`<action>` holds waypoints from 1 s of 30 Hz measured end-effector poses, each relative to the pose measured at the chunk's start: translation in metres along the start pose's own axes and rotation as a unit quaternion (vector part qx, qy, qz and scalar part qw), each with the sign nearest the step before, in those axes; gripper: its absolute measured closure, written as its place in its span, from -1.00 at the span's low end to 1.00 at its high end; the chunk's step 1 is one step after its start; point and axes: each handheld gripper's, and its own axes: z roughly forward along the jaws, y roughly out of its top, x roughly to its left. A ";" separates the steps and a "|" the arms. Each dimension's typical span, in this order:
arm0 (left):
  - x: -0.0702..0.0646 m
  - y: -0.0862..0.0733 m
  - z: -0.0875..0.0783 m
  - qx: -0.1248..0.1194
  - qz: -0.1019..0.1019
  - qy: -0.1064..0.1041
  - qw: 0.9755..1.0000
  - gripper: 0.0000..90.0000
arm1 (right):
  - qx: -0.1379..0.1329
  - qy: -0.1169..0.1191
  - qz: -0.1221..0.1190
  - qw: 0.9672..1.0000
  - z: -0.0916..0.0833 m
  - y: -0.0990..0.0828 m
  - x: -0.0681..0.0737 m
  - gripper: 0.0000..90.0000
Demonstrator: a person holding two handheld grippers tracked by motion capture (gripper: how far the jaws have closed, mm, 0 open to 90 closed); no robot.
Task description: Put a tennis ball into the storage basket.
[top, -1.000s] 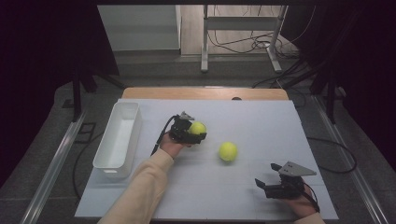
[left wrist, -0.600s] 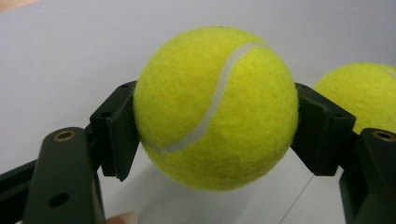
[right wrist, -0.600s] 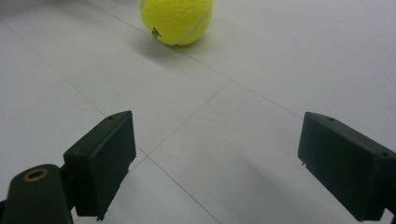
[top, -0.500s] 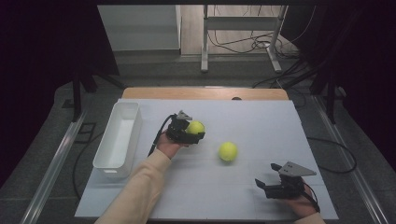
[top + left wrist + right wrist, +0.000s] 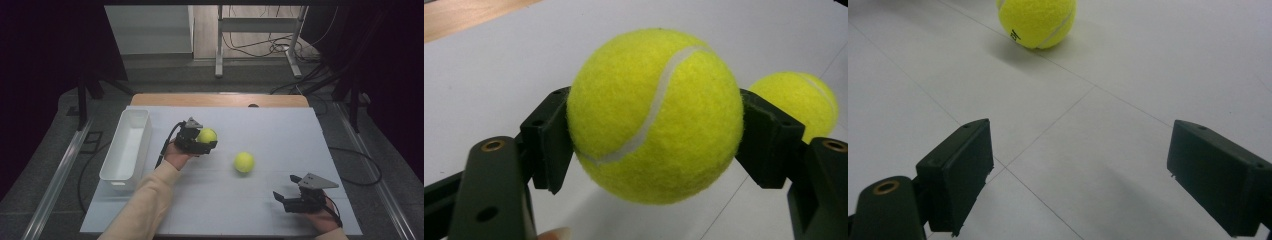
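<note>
**Now: one tennis ball gripped off the counter, its twin lying free**

Your left tongs [image 5: 204,141] are clenched on the held tennis ball [image 5: 206,135]; in the left gripper view the two black pads press its opposite flanks, and the held ball [image 5: 655,116] sits clear of the white surface, its shadow visible beneath it. A ball has no long axis and points nowhere; its one directional mark is the white seam, which in that view runs from the upper right of the face down to the lower left. Your left tongs lie roughly level, aimed toward the right of the high view.

The second tennis ball [image 5: 244,162] rests on the counter [image 5: 280,135] to the right of the held one, apart from it and between your two hands. It appears behind the held ball in the left gripper view [image 5: 806,97] and ahead of your right tongs in the right gripper view [image 5: 1037,21], printed mark facing the camera.

Your right tongs [image 5: 281,199] stand released, jaws wide with nothing between them, near the right front edge. A white bin [image 5: 109,170] lies at the left of the counter.

Compared with a second ago, the held ball and your left hand sit slightly farther left and higher; the free ball, the bin and your right tongs are unchanged.
</note>
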 end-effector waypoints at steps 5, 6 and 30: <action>-0.002 0.001 -0.005 -0.005 0.001 -0.004 1.000 -0.41 | 0.000 0.000 0.000 1.000 0.000 0.000 0.000 -0.74; -0.004 0.002 -0.007 -0.009 0.002 -0.004 1.000 -0.41 | 0.000 0.000 0.000 1.000 0.000 0.000 0.000 -0.74; -0.003 0.013 -0.036 -0.046 0.003 -0.010 0.999 -0.41 | 0.000 -0.002 0.000 1.000 0.000 0.000 0.000 -0.74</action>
